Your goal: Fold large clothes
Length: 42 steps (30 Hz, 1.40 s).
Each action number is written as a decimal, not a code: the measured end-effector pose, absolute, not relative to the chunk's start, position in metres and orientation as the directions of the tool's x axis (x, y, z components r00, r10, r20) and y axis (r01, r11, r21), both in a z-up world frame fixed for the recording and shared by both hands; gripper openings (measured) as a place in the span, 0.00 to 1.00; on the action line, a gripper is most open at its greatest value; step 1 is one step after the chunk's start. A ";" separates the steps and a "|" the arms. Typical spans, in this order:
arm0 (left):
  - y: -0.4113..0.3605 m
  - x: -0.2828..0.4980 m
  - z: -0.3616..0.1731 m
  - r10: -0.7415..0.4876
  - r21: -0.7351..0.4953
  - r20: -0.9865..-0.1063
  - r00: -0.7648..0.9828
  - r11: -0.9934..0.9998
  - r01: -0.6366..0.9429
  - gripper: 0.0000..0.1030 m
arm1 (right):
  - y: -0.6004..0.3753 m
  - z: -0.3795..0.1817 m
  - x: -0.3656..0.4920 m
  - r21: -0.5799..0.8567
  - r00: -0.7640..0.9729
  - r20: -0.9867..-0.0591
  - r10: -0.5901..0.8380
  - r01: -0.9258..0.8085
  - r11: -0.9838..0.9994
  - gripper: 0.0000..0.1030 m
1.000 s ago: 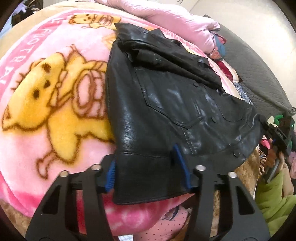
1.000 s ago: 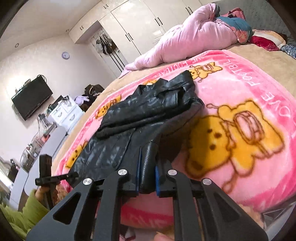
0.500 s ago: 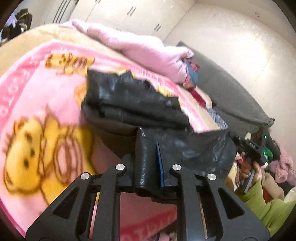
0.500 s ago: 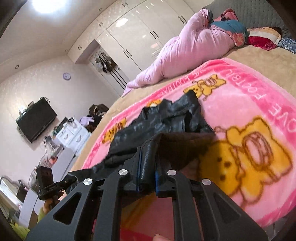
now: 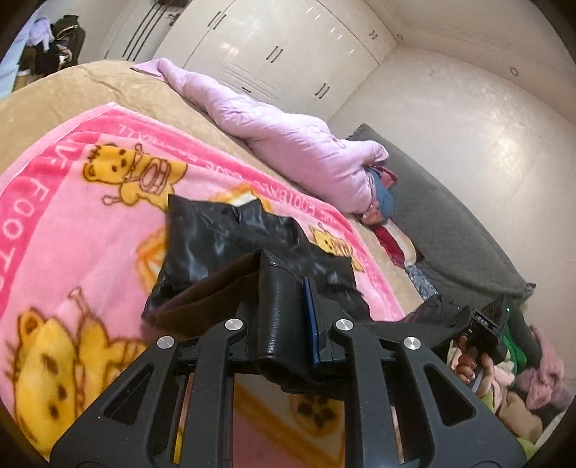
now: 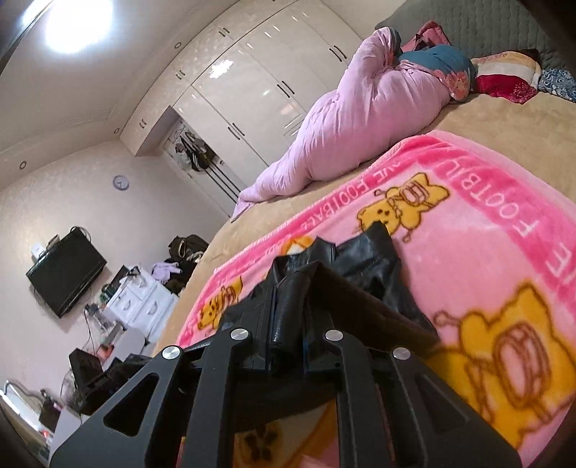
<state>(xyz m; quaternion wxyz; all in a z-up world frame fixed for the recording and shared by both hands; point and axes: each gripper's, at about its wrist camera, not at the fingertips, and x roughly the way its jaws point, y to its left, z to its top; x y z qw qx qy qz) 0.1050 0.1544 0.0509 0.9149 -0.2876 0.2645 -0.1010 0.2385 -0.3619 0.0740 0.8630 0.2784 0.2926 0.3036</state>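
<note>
jacket (image 5: 201, 248) hem hidden behind left hand-held gripper (image 5: 284, 316); blanket (image 5: 72, 223) bears blurred; dresser (image 6: 138, 302) clutter too small.

Glossy white wardrobes (image 6: 259, 97), wall-mounted television (image 6: 66, 273), round wall clock (image 6: 121, 182), bright ceiling light (image 6: 77, 27), white drawers (image 6: 138, 306).

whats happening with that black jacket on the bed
A person is folding a black leather jacket on a pink cartoon blanket spread over the bed. Each hand holds a gripper, and both are clamped on the jacket's bottom edge: the left gripper and the right gripper. That edge is lifted off the blanket, showing the brown lining, while the collar end lies on the blanket. A rolled pink quilt lies farther back.
</note>
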 end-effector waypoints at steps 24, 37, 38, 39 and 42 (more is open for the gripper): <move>0.177 0.217 0.027 -0.134 -0.511 -0.508 0.851 0.842 -0.172 0.12 | -0.325 0.030 0.369 0.663 0.662 -0.462 0.589 -0.183 0.726 0.10; 0.175 0.227 -0.004 -0.099 -0.494 -0.536 0.839 0.843 -0.216 0.38 | -0.310 0.011 0.377 0.567 0.659 -0.534 0.530 -0.187 0.802 0.39; 0.175 0.225 -0.003 -0.096 -0.496 -0.530 0.843 0.841 -0.216 0.44 | -0.310 0.013 0.374 0.554 0.667 -0.532 0.523 -0.193 0.810 0.54; 0.175 0.223 -0.001 -0.098 -0.504 -0.520 0.848 0.837 -0.212 0.46 | -0.311 0.015 0.373 0.548 0.673 -0.528 0.518 -0.196 0.813 0.57; 0.174 0.216 0.005 -0.091 -0.507 -0.504 0.859 0.836 -0.209 0.47 | -0.317 0.018 0.371 0.544 0.682 -0.522 0.513 -0.197 0.815 0.57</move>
